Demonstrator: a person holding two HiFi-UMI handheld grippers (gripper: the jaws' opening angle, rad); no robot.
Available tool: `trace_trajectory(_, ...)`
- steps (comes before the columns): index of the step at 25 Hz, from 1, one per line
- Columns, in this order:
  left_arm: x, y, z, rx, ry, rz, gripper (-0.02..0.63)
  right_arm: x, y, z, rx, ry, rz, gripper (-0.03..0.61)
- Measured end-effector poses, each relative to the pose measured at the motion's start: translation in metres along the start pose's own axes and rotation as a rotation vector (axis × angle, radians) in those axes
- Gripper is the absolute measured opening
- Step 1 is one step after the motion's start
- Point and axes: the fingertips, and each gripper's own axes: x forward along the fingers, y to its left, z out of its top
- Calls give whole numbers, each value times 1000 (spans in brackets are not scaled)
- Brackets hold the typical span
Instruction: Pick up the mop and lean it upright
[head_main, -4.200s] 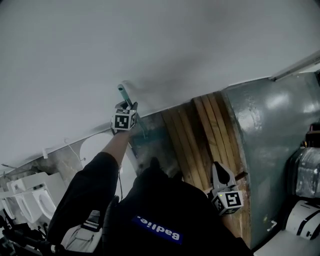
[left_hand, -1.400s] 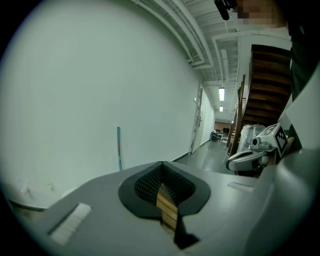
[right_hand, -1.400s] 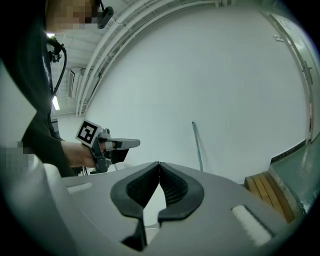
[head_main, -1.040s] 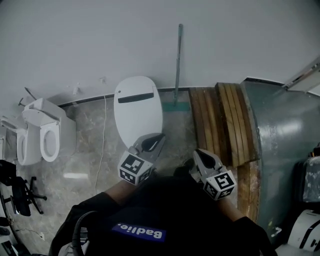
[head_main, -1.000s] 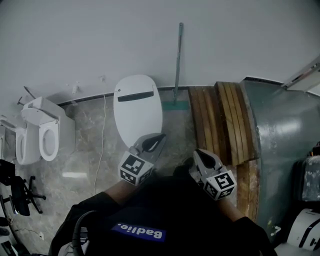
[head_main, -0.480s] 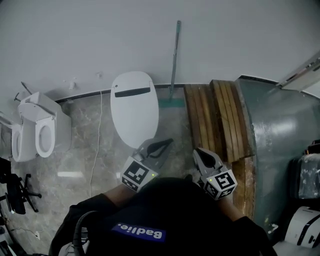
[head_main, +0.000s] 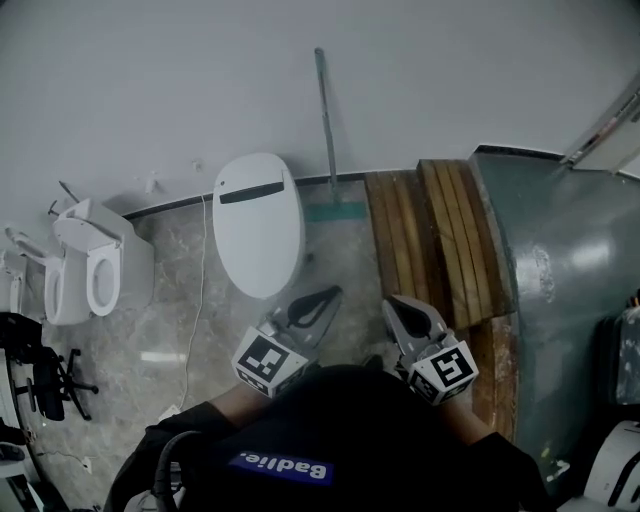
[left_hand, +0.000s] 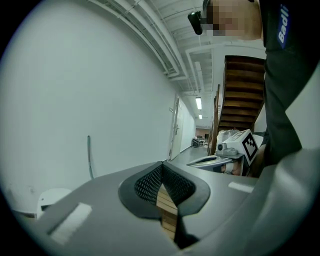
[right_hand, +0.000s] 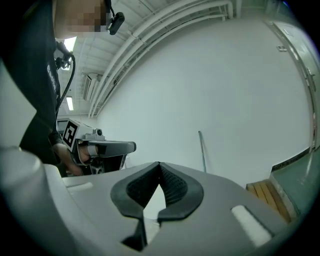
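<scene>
So the long mop (head_main: 324, 120) with the thin grey-green pole is at 12 o'clock in the head view. It stands close to upright, its pole looks propped on the plain white wall (head_main: 180, 80), and its flat teal head (head_main: 335, 212) sits on the grey marbled floor (head_main: 180, 300) right at the wall's foot. I'd call the lean basically done, so doing this bit well just means keeping clear of the pole and checking the head doesn't slide out. The pole tilts a touch toward 11, nothing worrying imo. A white oval toilet lid (head_main: 258, 222) is just beside it at 9 and brown wooden planks (head_main: 440, 240) at 3, neither touching the pole as far as I can tell. Left gripper (head_main: 322, 299) and right gripper (head_main: 398, 306) sit down at 6 o'clock, well apart from the mop, both tongs pinched together with nothing in them
</scene>
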Motion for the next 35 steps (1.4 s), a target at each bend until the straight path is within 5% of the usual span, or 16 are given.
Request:
trace_trajectory(12, 20, -72, 17, -13, -20, 42, 20, -54, -12, 23, -11, -91, 90, 5)
trace_trajectory(35, -64, -56, 18, 5, -116, 1, 20, -22, 76, 27, -103, -58, 80, 3)
